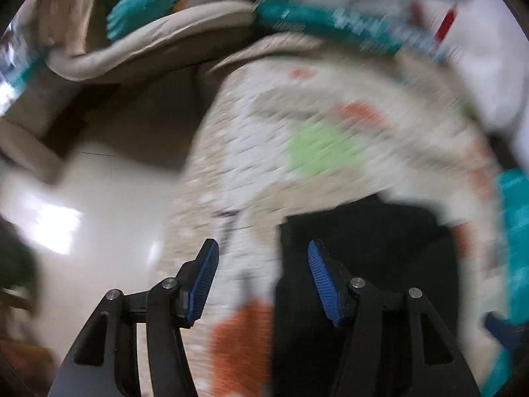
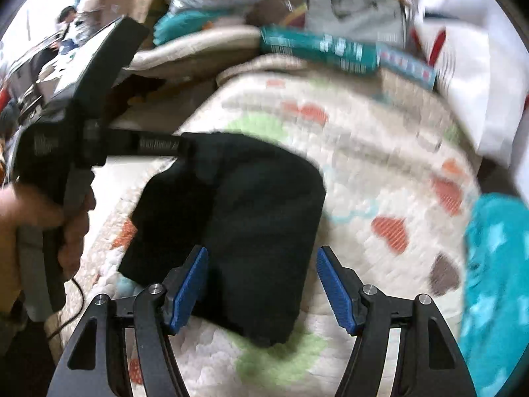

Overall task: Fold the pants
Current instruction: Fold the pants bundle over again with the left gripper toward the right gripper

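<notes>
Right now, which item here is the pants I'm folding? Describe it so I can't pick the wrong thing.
Start at the cream quilted blanket printed with orange hearts and green patches. Near its middle, just ahead of the right gripper, lies a compact folded bundle: the pants. They are the only plain black fabric there; the fuzzy cloth at the right edge is teal.

Black grippers (silver screws), ribbed blue pads.

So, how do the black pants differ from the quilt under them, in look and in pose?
The black pants are plain and dark; the quilt is pale, with orange and green patches. The pants are folded into a compact bundle; the quilt is spread flat and much wider. Both are soft cloth.
</notes>
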Demonstrator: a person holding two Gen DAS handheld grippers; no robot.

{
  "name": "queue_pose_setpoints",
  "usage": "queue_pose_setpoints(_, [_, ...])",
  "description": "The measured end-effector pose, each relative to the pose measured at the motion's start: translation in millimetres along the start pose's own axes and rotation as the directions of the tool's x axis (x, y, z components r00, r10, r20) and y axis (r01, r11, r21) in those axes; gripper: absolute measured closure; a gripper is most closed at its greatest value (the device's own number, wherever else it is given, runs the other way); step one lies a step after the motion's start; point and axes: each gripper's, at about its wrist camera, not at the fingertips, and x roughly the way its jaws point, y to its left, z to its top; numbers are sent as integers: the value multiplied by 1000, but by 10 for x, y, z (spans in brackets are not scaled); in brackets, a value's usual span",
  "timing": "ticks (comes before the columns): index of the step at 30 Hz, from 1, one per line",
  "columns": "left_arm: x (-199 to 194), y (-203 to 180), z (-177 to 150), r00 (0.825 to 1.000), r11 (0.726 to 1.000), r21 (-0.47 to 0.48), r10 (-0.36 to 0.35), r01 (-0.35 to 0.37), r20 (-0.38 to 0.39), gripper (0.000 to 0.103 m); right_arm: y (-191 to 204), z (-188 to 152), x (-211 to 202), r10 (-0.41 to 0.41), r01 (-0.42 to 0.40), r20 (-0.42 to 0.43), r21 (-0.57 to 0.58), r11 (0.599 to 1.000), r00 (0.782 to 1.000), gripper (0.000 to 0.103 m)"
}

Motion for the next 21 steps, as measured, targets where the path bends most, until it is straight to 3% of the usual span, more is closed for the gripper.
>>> queue_pose_setpoints(2, [155,91,-49,996,997,-3,75,-76,-49,48,-29,-75,177,31,-29,-40,47,998,999,30])
queue_pose_setpoints(3, [272,178,-81,992,997,-26,76,-79,-99,48,-28,-104,218,27,-25,-43,60,998,999,27])
queue_pose_setpoints(7, [378,596,-73,976,964,-256,-125,76,-179,48,-177,-125,261,112,-100,-63,161,982,992,22])
queue_pose_setpoints(10, [218,856,-114,950,902,-380,-275,204,-145,48,-335,-126,108,166,-156,-29,219,963,986,22])
queue_pose_setpoints(13, [-4,1074,-235,901,818,-456,-427,350,-74,47,-488,-128,-8,169,-164,-1,249,955,986,22])
queue_pose_setpoints(16, [-138,1201,-367,831,714,-504,-557,486,12,39,-666,-141,-19,171,-167,12,309,936,985,22])
queue_pose_setpoints(17, [-168,1195,-379,811,693,-499,-584,520,34,35,-717,-150,-18,177,-172,16,333,927,984,22])
queue_pose_setpoints(19, [-196,1095,-389,804,708,-459,-594,537,24,33,-804,-175,3,203,-196,23,386,901,979,22])
queue_pose_setpoints(21, [-167,832,-360,817,746,-422,-577,516,-22,33,-862,-182,47,243,-230,29,436,870,970,22])
